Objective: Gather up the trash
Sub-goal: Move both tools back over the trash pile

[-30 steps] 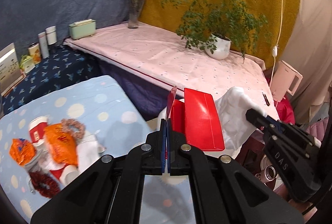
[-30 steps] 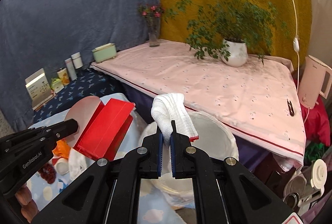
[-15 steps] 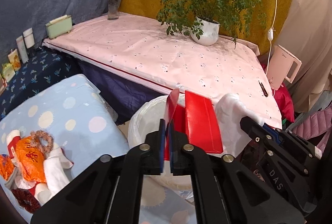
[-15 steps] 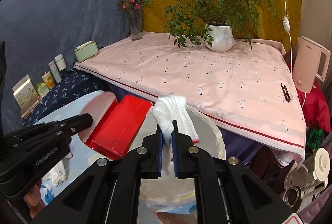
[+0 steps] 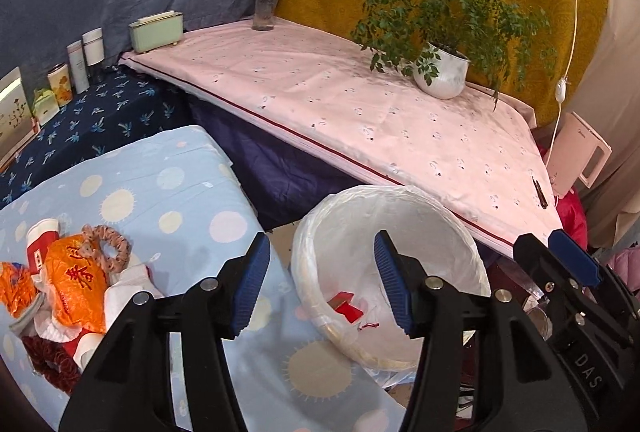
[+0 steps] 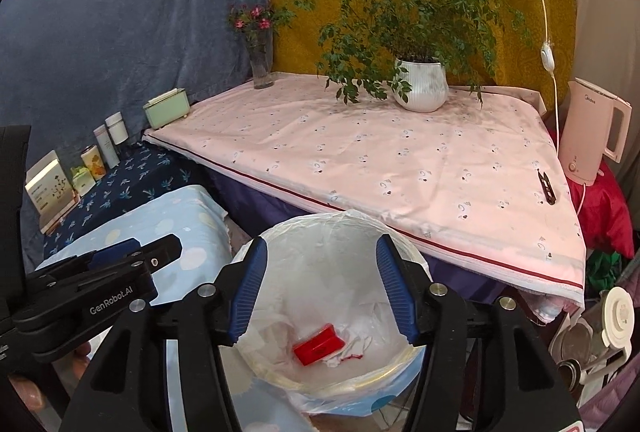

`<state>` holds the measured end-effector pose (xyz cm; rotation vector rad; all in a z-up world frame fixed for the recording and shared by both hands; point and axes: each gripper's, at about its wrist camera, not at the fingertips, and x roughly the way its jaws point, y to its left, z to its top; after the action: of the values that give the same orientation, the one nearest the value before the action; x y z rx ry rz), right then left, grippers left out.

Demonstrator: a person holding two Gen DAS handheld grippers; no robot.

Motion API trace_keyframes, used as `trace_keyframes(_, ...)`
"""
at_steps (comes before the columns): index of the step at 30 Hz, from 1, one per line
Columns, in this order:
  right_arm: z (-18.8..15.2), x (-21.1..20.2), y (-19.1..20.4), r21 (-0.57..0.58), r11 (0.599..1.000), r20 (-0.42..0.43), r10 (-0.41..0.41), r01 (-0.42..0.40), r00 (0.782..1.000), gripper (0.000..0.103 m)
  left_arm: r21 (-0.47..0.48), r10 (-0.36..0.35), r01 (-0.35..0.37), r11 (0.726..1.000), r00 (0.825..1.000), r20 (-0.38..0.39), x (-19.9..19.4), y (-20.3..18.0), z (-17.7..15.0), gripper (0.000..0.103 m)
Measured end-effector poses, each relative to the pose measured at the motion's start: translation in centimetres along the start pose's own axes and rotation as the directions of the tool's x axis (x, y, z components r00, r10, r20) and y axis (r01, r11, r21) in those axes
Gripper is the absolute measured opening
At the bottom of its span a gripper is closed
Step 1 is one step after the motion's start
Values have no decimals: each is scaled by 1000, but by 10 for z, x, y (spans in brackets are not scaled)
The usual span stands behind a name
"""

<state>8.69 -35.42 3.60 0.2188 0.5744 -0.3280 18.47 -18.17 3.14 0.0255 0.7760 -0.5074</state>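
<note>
A white bin lined with a plastic bag stands between the blue-covered table and the pink-covered table. At its bottom lie a red box and a white cloth with red trim. My left gripper hangs over the bin's left rim, jaws opening, nothing between them. My right gripper hovers above the bin mouth, jaws opening, also empty. A heap of trash, with orange wrappers, a red-and-white cup and white scraps, lies on the blue dotted cloth at the left.
The pink-covered table holds a potted plant, a flower vase, a green box and a black clip. A pink kettle stands at the right. Bottles and cartons line the dark blue cloth.
Both grippers went from shut to open. The red box left the left gripper and the white cloth left the right one; both now lie in the bin. Both hands moved nearer the bin.
</note>
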Motion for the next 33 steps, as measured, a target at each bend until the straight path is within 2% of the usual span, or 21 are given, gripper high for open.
trace_keyframes(5,-1,-10,17,-24,999,5,25,-24,1000,58,-26,23,-23,999,1000,11,-15,16,-4,52)
trace_keyframes(10,-5,-23,40,-59,996,5,61,-61,998,64,-69,53,-52,996,998,24,-33,39,-12,55)
trace_keyframes(16,-19,-36,76,-114,986,-14,117,-118,993,65,-125,126,-123,985,992,20,-56,81,-32,57)
trace_keyframes(24,-45,-49,127,-178,964,-51,191,-197,980,65,-216,212,-215,953,977,-36,-86,149,-77,62)
trace_keyframes(28,-61,-50,146,-195,955,-79,212,-224,974,65,-253,255,-266,930,964,-76,-100,179,-109,73)
trace_keyframes(33,-80,-45,165,-210,945,-116,230,-251,966,65,-286,252,-281,916,958,-133,-105,202,-147,78)
